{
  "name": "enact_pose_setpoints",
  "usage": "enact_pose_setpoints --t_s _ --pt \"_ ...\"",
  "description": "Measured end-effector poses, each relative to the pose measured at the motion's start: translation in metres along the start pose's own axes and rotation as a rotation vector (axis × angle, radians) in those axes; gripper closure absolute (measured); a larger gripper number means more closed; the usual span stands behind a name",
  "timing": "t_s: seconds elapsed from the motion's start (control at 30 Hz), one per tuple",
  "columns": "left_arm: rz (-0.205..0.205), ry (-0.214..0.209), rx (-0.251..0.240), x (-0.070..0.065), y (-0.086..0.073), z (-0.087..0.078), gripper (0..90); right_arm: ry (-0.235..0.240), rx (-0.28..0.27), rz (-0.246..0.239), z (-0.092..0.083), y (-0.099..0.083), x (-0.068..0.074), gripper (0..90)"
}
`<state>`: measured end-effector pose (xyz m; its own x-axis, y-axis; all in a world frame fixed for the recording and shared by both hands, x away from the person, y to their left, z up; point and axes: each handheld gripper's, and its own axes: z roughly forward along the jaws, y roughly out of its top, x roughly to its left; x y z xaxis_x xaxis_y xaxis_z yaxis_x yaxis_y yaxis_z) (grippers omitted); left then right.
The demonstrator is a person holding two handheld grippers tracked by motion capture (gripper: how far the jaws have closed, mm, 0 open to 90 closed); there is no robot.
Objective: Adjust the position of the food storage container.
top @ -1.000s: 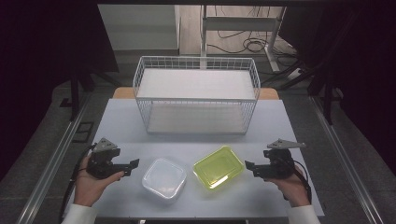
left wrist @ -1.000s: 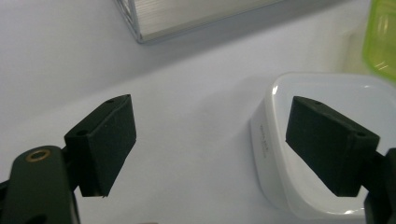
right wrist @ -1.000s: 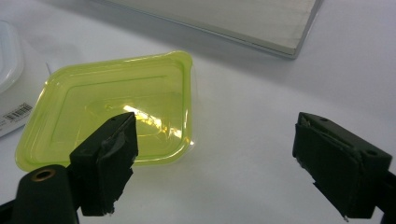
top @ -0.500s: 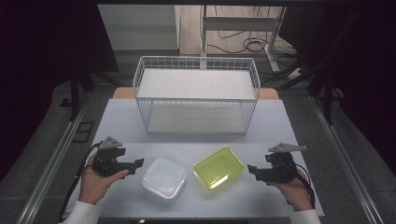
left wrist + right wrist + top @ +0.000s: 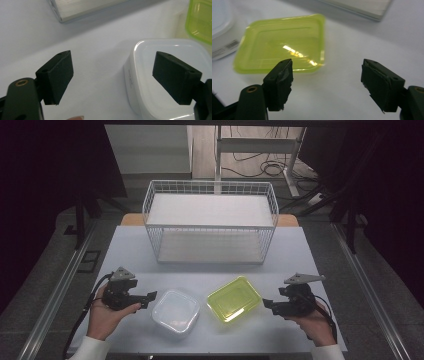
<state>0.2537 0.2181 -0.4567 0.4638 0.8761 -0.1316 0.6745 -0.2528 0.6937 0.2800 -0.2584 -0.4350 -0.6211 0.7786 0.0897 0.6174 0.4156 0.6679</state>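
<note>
While my left gripper stood spread just beside the white box, nothing between its jaws, my right gripper, jaws wide but just narrowing on nothing, sat near the green box, which lay on the table beside the white one

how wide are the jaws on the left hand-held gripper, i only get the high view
Observer: The left hand-held gripper is wide open. The white container lies just ahead, and neither pad touches it.
Operator: and the right one
Observer: The right hand-held gripper is open too. Its jaws have just been closing slightly with nothing between them, and the green container sits ahead, apart from them.
Operator: any marking on the white one
Observer: Yes, a small printed label on its side wall, too blurred to read.
</note>
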Motion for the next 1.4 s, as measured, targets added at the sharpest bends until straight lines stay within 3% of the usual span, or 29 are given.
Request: enact_pose_setpoints --t_s 0.1,0.43,0.47,0.6,0.8,0.83,0.97,1.17,1.4 --pt "-0.014 -0.013 -0.010 0.000 0.000 -0.001 16.2 0.034 0.026 -0.055 0.002 0.004 0.014 28.4" --pt "-0.016 0.013 -0.007 -0.002 0.000 -0.002 15.3 0.112 0.084 -0.108 0.008 0.000 0.034 46.7" --pt "-0.012 0.009 -0.007 -0.001 0.000 -0.001 15.3 0.138 0.115 -0.146 0.010 -0.002 0.039 51.1" --pt "0.001 0.006 0.011 -0.001 0.000 0.004 15.0 0.146 0.155 -0.193 0.018 -0.003 0.049 62.7" --pt "-0.024 -0.014 0.000 -0.002 0.002 0.007 14.3 0.167 0.229 -0.267 0.034 -0.003 0.063 75.2" --pt "-0.017 -0.022 0.006 -0.003 0.003 0.007 13.7 0.189 0.259 -0.300 0.041 -0.004 0.069 79.3" --pt "-0.022 -0.017 0.003 -0.002 0.003 0.006 13.5 0.215 0.320 -0.343 0.054 -0.007 0.078 88.5" --pt "-0.015 -0.010 0.000 -0.005 0.004 0.004 13.5 0.244 0.380 -0.400 0.071 -0.009 0.086 88.9" --pt "-0.013 -0.006 -0.010 -0.003 0.004 0.000 13.5 0.246 0.381 -0.424 0.078 -0.005 0.096 88.9"
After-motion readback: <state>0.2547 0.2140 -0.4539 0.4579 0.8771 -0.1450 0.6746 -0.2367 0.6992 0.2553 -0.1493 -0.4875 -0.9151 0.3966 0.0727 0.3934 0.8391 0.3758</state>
